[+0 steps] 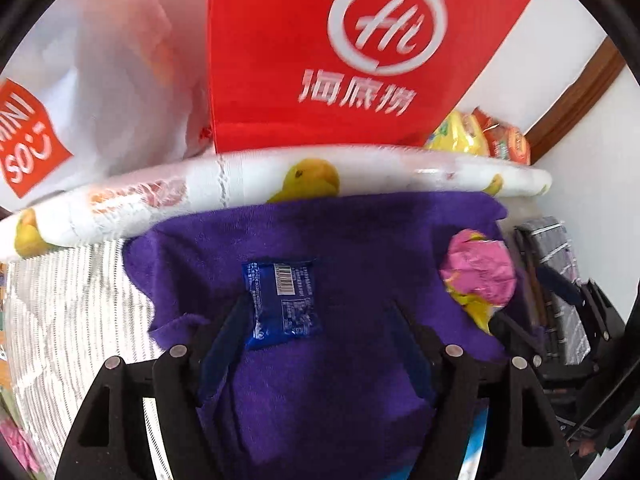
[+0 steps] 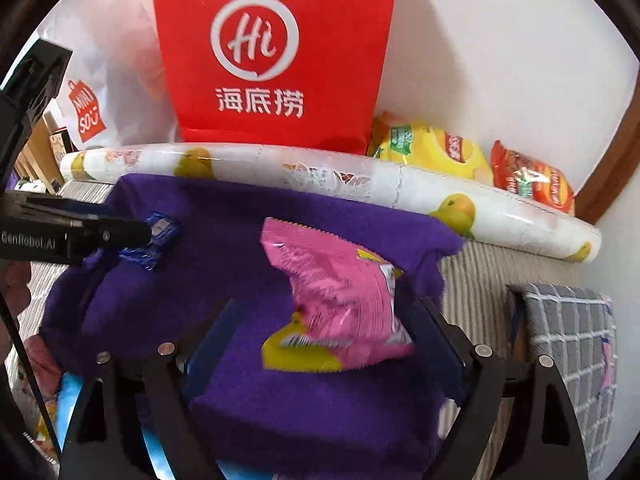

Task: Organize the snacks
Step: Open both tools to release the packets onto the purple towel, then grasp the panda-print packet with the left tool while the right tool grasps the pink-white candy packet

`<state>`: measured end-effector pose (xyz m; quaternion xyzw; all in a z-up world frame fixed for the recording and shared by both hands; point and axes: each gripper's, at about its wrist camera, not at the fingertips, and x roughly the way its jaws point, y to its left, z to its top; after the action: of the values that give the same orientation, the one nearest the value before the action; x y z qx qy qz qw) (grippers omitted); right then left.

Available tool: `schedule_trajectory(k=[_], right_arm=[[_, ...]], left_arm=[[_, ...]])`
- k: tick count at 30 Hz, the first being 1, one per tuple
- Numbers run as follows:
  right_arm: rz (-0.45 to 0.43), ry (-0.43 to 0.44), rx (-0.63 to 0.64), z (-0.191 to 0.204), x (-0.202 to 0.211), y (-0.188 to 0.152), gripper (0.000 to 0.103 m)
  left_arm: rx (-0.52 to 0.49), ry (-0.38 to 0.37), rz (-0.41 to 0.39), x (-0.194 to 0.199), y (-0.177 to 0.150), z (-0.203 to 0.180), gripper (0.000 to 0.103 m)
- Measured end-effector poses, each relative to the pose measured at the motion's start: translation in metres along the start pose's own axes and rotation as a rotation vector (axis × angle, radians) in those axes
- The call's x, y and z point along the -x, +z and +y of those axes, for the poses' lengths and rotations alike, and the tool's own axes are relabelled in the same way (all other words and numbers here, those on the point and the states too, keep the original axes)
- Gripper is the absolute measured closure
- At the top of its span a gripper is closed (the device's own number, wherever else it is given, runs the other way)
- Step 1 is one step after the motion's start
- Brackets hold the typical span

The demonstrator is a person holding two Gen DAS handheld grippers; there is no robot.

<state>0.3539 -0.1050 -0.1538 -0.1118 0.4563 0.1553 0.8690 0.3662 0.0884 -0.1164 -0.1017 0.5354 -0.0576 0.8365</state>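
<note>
Presently both tongs released: left tongs [image 1: 316, 312] straddle blue packet [image 1: 282, 302]; right tongs [image 2: 320, 320] flank pink packet [image 2: 340, 300], which, leaning toward three o'clock, may slip off purple towel [image 2: 224, 248].

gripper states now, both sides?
Left gripper: open, jaws wide, holding nothing; the blue packet lies on the purple towel by its left finger.
Right gripper: open, jaws wide around the pink packet, not clamped.
</note>
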Motion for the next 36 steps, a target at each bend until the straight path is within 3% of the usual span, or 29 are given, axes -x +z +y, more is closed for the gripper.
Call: schedule_trajectory(k=[7, 11, 15, 21, 26, 36], right_arm=[[-0.06, -0.171, 0.033, 0.014, 0.06, -0.016, 0.01], [-0.117, -0.076, 0.027, 0.018, 0.094, -0.037, 0.01], [-0.107, -0.036, -0.051, 0.018, 0.115, -0.061, 0.01], [-0.023, 0.003, -0.15, 0.014, 0.119, -0.104, 0.01], [0.064, 0.026, -0.215, 0.015, 0.113, -0.147, 0.03], [0.121, 0.055, -0.296, 0.021, 0.106, -0.207, 0.032]], left_arm=[[0.041, -0.009, -0.1, 0.064, -0.023, 0.006, 0.031], [0.041, 0.001, -0.135, 0.097, -0.046, 0.007, 0.031], [0.059, -0.003, -0.139, 0.114, -0.075, 0.011, 0.033], [0.049, 0.037, -0.142, 0.13, -0.12, 0.018, 0.033], [0.054, 0.038, -0.137, 0.14, -0.15, 0.023, 0.033], [0.113, 0.033, -0.14, 0.147, -0.197, 0.036, 0.033]])
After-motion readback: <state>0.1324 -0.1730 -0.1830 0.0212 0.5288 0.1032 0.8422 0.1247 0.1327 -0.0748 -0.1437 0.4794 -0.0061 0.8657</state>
